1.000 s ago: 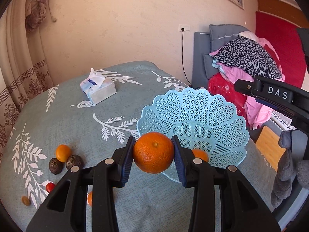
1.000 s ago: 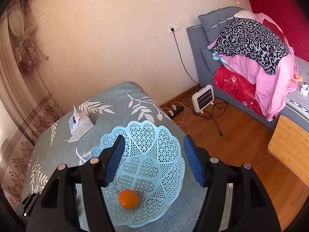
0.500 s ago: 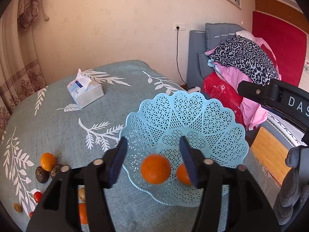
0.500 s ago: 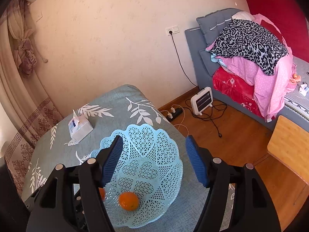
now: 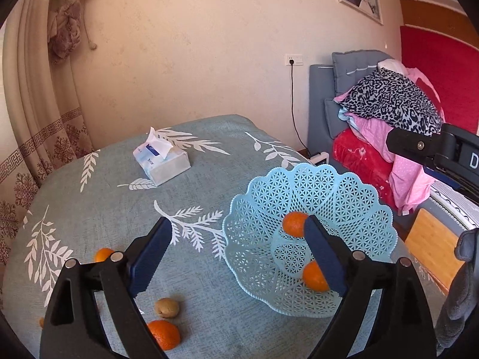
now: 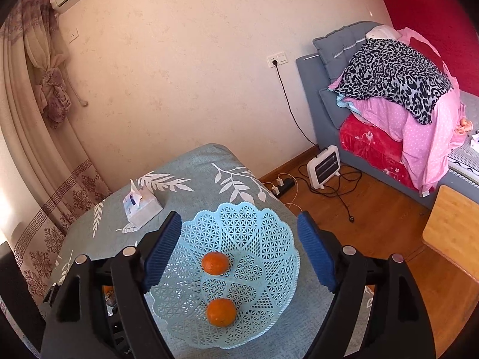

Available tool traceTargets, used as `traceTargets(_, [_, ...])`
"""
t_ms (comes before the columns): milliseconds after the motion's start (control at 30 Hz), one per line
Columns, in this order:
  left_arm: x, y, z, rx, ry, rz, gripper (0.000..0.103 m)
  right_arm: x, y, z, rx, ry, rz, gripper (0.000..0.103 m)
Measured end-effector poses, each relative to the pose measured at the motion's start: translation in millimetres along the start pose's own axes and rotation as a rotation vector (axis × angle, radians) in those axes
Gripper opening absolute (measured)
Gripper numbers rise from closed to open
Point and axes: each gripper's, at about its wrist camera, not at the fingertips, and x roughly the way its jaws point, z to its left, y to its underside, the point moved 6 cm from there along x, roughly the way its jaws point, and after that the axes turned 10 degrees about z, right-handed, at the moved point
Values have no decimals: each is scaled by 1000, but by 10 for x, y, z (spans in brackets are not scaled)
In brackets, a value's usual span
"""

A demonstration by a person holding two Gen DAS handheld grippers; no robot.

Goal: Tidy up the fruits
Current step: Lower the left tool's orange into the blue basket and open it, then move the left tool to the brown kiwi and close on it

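A light blue lattice basket (image 5: 344, 197) (image 6: 269, 233) stands on the table's right side and holds two oranges (image 5: 293, 224) (image 5: 312, 276), also in the right wrist view (image 6: 215, 263) (image 6: 221, 311). My left gripper (image 5: 236, 257) is open and empty, above the basket's left rim. My right gripper (image 6: 239, 254) is open and empty, held above the basket. Loose on the cloth at the left lie an orange (image 5: 164, 334), another orange (image 5: 103, 253) and a brown round fruit (image 5: 167, 307).
A tissue pack (image 5: 161, 164) (image 6: 140, 206) lies at the back of the teal leaf-print tablecloth (image 5: 89, 209). A bed with piled clothes (image 6: 398, 89), a small heater (image 6: 324, 167) and cables stand on the wood floor to the right.
My left gripper opened and let the orange drop into the basket, then drew back and up. The basket now holds two oranges. The right gripper rose slightly.
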Motion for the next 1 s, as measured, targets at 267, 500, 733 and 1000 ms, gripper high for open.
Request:
traceTargets(267, [-212, 35, 208, -21, -73, -38, 92, -124, 63, 246, -55, -41, -14, 82])
traceTargets(500, [-353, 133, 443, -55, -122, -48, 92, -131, 147, 465, -104, -71, -2, 82])
traceTargets(733, [-468, 302, 780, -119, -162, -38, 92, -104, 287, 691, -157, -104, 22, 82])
traceTargets(1000, [-589, 554, 1315, -212, -226, -11, 92, 35, 524, 976, -226, -139, 82, 82])
